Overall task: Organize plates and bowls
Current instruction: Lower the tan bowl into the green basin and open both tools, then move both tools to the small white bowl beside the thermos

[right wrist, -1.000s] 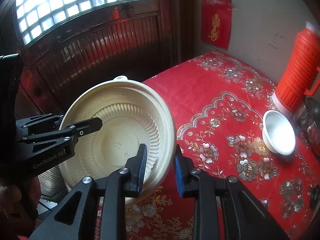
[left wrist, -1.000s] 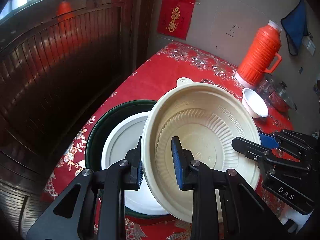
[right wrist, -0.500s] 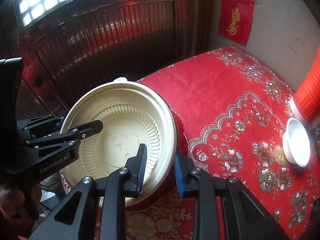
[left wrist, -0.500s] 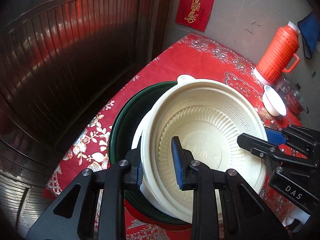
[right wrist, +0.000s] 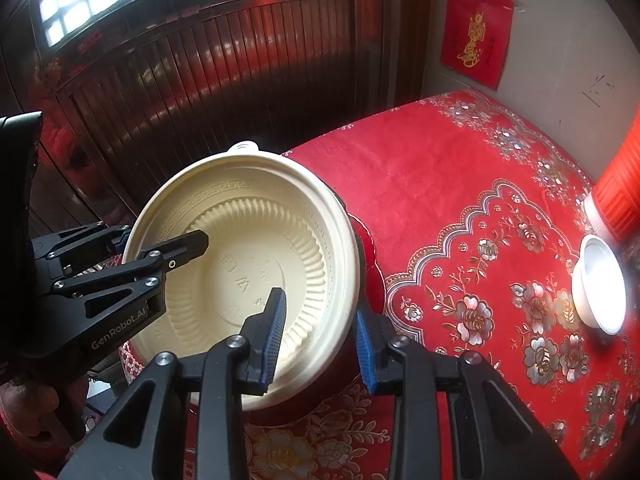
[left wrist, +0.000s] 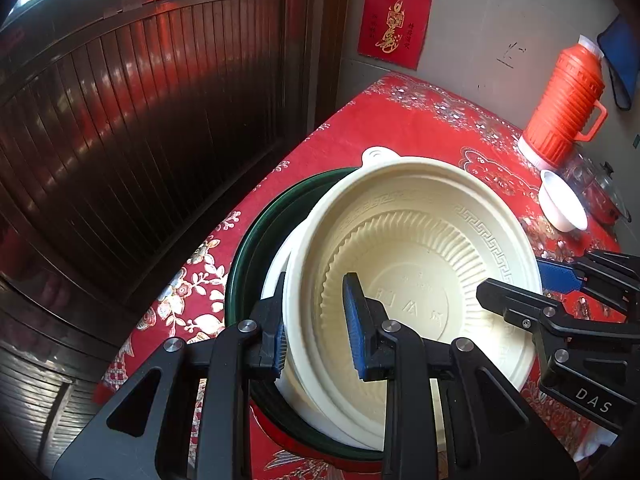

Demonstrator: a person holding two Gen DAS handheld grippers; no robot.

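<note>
A cream plastic bowl point(left wrist: 416, 248) with a ribbed inside sits on a stack: a white plate point(left wrist: 280, 256) on a dark green plate point(left wrist: 256, 232), at the table's left corner. My left gripper point(left wrist: 316, 320) straddles the bowl's near rim, jaws apart around it. My right gripper point(right wrist: 320, 332) straddles the bowl point(right wrist: 248, 248) at its right rim, jaws spread wider than the rim. A small white bowl point(right wrist: 600, 280) stands far right; it also shows in the left wrist view point(left wrist: 562, 204).
The table has a red flowered cloth point(right wrist: 460, 200). An orange thermos point(left wrist: 564, 104) stands at the back right by the wall, with a glass-lidded pot point(left wrist: 604, 196) beside it. A dark wooden door point(left wrist: 140, 120) is to the left, past the table edge.
The cream bowl came down onto the white plate on the green plate. Both grippers' jaws have spread wider around its rim.
</note>
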